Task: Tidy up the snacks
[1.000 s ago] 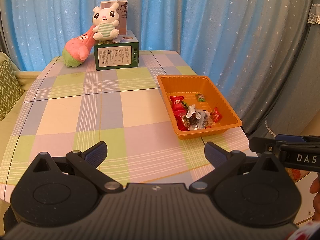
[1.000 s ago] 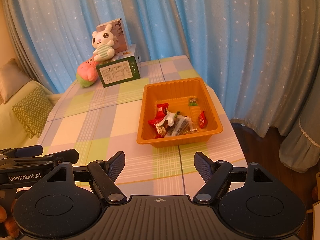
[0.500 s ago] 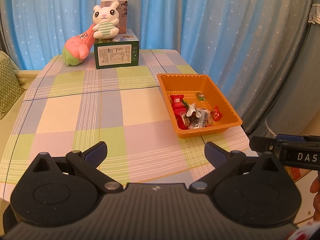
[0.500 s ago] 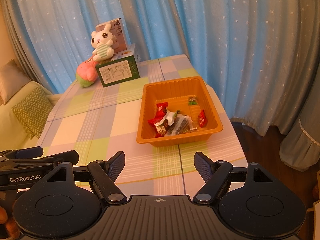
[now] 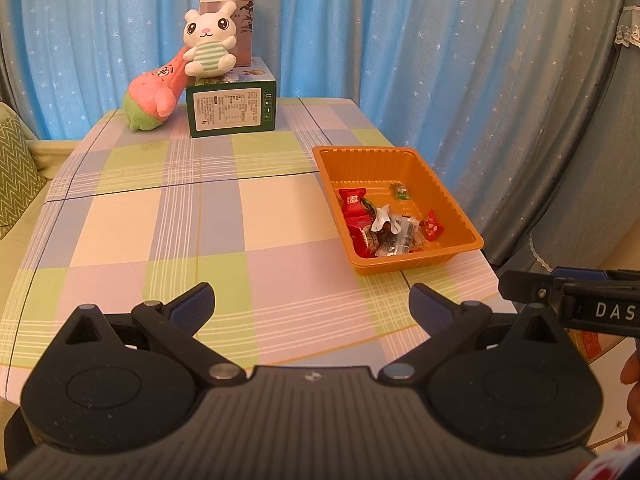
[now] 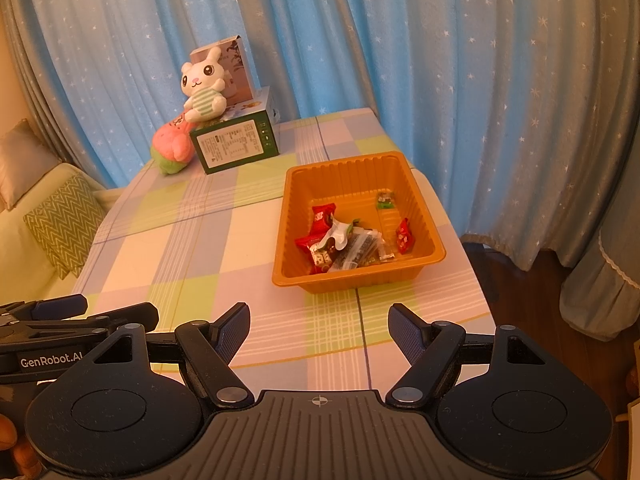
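Note:
An orange plastic tray (image 5: 456,208) (image 6: 424,216) sits on the right side of a checked table (image 5: 168,224) (image 6: 188,248). Several wrapped snacks (image 5: 380,224) (image 6: 344,240) lie in it, red, green and clear wrappers heaped toward its near side. My left gripper (image 5: 310,304) hovers open over the table's near edge, left of the tray, nothing between its fingers. My right gripper (image 6: 318,328) is open too, just short of the tray's near wall, with nothing in it. Each gripper shows at the edge of the other's view.
At the table's far end a green box (image 5: 231,110) (image 6: 236,146) carries a white plush rabbit (image 5: 208,40) (image 6: 202,90) and a smaller box; a pink plush (image 5: 154,98) (image 6: 172,150) leans beside it. Blue curtains hang behind. A sofa with a zigzag cushion (image 6: 64,220) stands left.

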Tool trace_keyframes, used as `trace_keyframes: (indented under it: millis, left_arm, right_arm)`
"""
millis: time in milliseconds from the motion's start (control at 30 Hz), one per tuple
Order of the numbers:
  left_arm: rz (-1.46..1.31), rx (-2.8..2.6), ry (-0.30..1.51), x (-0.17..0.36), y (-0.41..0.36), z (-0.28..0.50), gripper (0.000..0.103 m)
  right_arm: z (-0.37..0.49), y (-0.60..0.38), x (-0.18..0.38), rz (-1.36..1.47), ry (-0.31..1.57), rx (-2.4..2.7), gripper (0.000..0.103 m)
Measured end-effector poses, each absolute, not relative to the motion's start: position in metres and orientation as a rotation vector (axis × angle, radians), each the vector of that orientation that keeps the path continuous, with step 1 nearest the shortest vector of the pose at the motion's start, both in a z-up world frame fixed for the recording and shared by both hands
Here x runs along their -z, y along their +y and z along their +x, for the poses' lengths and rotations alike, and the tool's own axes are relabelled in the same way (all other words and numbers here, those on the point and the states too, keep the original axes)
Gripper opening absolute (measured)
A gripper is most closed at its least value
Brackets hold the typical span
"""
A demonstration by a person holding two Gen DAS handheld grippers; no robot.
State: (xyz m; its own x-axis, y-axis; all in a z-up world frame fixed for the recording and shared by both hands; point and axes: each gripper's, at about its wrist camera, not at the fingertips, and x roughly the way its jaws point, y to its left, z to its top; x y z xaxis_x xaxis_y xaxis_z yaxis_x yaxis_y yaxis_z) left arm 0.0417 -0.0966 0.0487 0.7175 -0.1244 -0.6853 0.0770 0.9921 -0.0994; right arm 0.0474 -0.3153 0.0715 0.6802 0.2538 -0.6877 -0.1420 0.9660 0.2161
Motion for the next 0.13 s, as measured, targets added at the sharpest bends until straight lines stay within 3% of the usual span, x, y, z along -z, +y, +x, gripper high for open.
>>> trace_keyframes:
  millis: [133]
  left_arm:
    - [-0.091,0.118,0.756,-0.0473,-0.0939,0.0409,0.103]
  right_arm:
    - [0.0479,-0.3158,-0.0714,0.15,0.793,-0.224,0.076]
